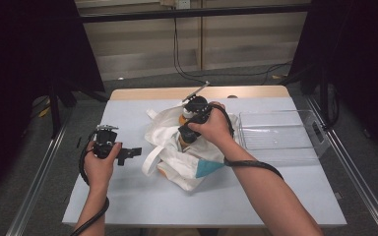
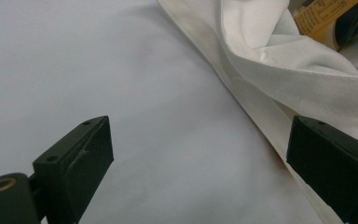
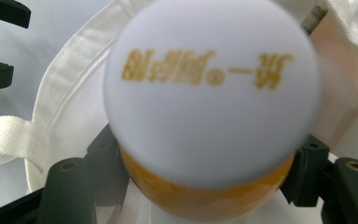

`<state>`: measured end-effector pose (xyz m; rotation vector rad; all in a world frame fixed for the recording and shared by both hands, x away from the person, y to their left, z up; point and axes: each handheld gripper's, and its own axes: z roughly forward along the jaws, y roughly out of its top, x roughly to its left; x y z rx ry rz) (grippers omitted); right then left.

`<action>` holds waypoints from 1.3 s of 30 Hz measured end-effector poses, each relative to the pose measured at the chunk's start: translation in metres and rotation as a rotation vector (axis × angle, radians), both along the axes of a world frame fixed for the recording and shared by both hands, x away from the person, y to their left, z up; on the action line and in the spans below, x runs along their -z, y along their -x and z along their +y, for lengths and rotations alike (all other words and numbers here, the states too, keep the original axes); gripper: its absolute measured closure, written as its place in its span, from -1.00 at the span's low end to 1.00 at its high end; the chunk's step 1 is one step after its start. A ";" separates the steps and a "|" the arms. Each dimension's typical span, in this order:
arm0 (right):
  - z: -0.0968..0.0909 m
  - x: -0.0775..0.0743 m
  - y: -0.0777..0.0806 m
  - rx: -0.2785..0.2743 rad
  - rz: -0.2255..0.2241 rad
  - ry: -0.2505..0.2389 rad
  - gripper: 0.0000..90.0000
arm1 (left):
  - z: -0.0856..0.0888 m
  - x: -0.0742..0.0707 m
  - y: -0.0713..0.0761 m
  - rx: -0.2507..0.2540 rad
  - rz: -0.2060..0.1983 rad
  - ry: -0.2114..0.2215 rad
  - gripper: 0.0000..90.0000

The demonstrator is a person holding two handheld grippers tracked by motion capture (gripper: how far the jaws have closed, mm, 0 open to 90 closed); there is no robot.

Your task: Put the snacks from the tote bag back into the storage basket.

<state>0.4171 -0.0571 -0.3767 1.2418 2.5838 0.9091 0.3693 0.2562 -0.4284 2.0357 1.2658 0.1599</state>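
White-capped bottle in right tool

Blurred gold print on white cap, unreadable. Orange bottle cut off by bottom edge, mostly hidden behind cap. Yellow label cropped at top edge, text too small.

One fixed overhead camera, two riding on the grippers.
The high view looks forward and down over the whole table from the near side. The left gripper view sits low, facing right toward the white cloth bag. The right gripper view is pressed close to a white-capped orange bottle; all three views share the bag.
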 end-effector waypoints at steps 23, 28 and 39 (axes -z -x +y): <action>-0.009 -0.036 -0.005 -0.002 0.047 0.018 -0.32 | 0.000 0.000 0.000 -0.007 0.000 0.009 -0.84; -0.009 -0.044 -0.005 -0.012 0.062 0.025 -0.32 | -0.001 0.001 0.000 -0.005 0.000 0.008 -0.84; -0.015 -0.062 -0.004 -0.012 0.084 0.051 -0.32 | -0.001 0.000 0.001 0.001 0.006 -0.001 -0.84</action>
